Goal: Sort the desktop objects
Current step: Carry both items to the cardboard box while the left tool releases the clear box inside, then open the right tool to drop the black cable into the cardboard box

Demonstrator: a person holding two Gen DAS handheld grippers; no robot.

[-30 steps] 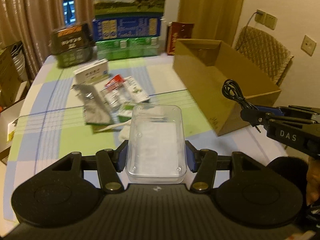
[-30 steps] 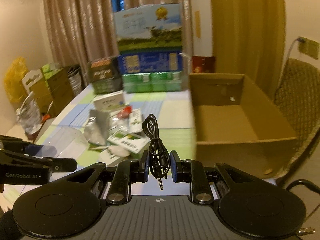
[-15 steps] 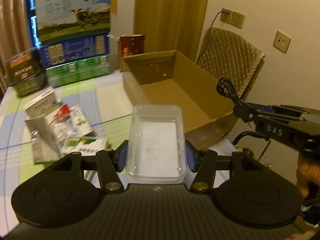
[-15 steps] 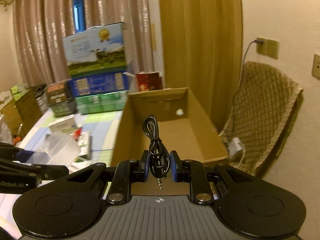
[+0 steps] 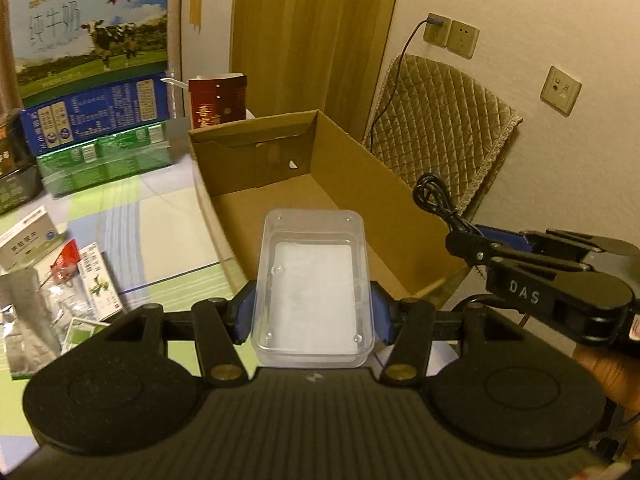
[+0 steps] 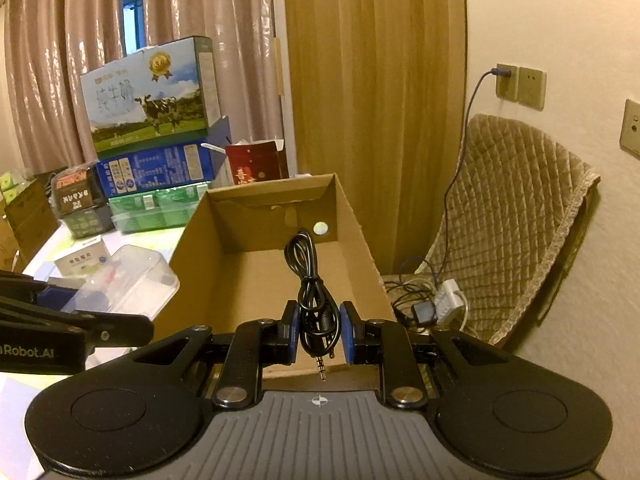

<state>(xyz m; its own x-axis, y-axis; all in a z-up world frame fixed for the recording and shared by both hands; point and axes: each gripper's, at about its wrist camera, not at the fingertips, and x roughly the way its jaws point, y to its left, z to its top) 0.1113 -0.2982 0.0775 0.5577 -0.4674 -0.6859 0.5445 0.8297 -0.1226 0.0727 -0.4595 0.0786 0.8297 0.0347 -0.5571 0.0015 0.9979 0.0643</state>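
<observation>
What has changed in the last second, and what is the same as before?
Both grippers swung away from the cluttered table toward the open cardboard box, which now fills both views. The left gripper still clamps the clear plastic container; the right gripper still pinches the coiled black audio cable. Nothing was released, and the box looks empty.

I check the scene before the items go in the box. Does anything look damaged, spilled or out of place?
Nothing stands out. The left gripper holds the clear plastic box squarely, the right gripper holds the coiled black cable, and the cardboard box stands open, undamaged.
</observation>
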